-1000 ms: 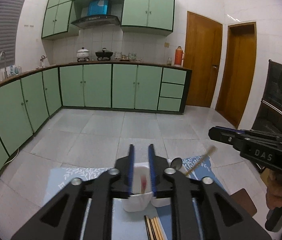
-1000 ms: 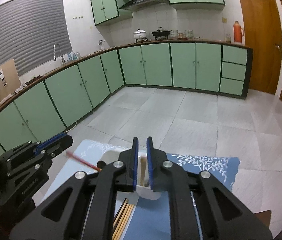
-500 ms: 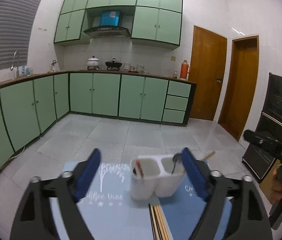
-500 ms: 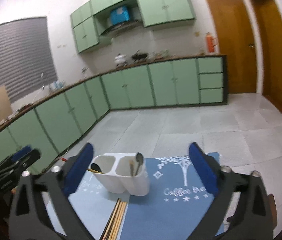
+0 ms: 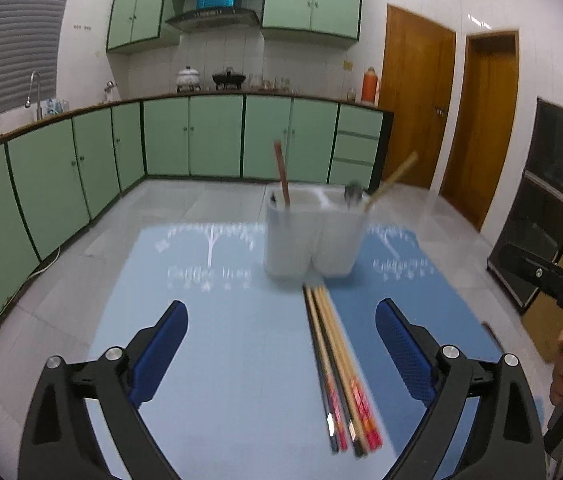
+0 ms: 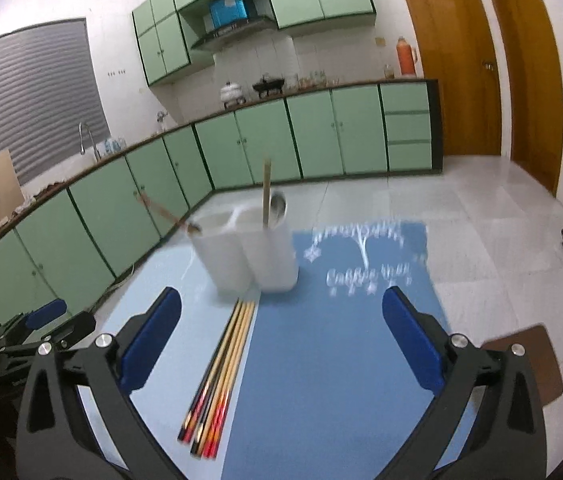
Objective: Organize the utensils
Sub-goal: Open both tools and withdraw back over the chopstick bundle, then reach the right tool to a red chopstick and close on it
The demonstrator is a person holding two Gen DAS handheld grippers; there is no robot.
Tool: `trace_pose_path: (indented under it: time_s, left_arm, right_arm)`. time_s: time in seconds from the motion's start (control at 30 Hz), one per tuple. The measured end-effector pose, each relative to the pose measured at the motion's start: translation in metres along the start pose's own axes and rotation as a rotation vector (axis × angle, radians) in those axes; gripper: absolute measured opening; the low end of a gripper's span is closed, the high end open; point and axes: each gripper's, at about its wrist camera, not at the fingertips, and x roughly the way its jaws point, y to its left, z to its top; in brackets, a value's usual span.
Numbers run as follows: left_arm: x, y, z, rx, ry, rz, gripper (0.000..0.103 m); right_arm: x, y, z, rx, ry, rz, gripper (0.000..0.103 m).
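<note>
A white two-compartment utensil holder (image 5: 311, 234) stands on a blue mat (image 5: 217, 344). A red-brown chopstick (image 5: 282, 178) leans in its left cup; a spoon (image 5: 352, 193) and a tan chopstick (image 5: 393, 178) stand in the right cup. Several chopsticks (image 5: 339, 364) lie on the mat in front of it. My left gripper (image 5: 281, 354) is open and empty, back from the holder. In the right wrist view the holder (image 6: 247, 252) and the lying chopsticks (image 6: 221, 372) show, and my right gripper (image 6: 281, 344) is open and empty.
Green kitchen cabinets (image 5: 185, 140) run along the far wall and the left. Two wooden doors (image 5: 417, 100) stand at the right. A brown stool top (image 6: 529, 364) sits beside the mat's right edge. The other gripper (image 5: 553, 280) shows at the right of the left wrist view.
Both grippers opened, let go of the chopsticks they had put in the holder, and drew back and up. The holder now stands farther away in both views.
</note>
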Motion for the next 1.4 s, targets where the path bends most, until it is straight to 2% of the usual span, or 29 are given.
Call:
trace_pose_path:
  time_s: [0.23,0.43,0.5,0.57,0.87,1.27,1.4]
  left_arm:
    - [0.009,0.008,-0.046,0.008,0.090,0.039,0.093]
    - [0.014,0.017,-0.073,0.015,0.161,0.058,0.093]
    - [0.015,0.019,-0.080,0.015,0.176,0.062,0.093]
    - [0.015,0.021,-0.085,0.008,0.188,0.064,0.093]
    - [0.016,0.027,-0.100,-0.009,0.219,0.060,0.093]
    - [0.018,0.024,-0.099,-0.012,0.220,0.036,0.093]
    - [0.018,0.025,-0.099,-0.013,0.222,0.037,0.093]
  right_arm:
    - [0.016,0.017,-0.067,-0.044,0.110,-0.035,0.098]
    - [0.027,0.029,-0.106,-0.122,0.194,-0.058,0.097]
    - [0.030,0.033,-0.115,-0.137,0.214,-0.057,0.091]
    - [0.033,0.038,-0.123,-0.151,0.237,-0.059,0.080]
    - [0.040,0.053,-0.138,-0.184,0.267,-0.062,0.073]
    - [0.049,0.064,-0.141,-0.234,0.292,-0.077,0.069]
    - [0.047,0.054,-0.137,-0.210,0.277,-0.147,0.067]
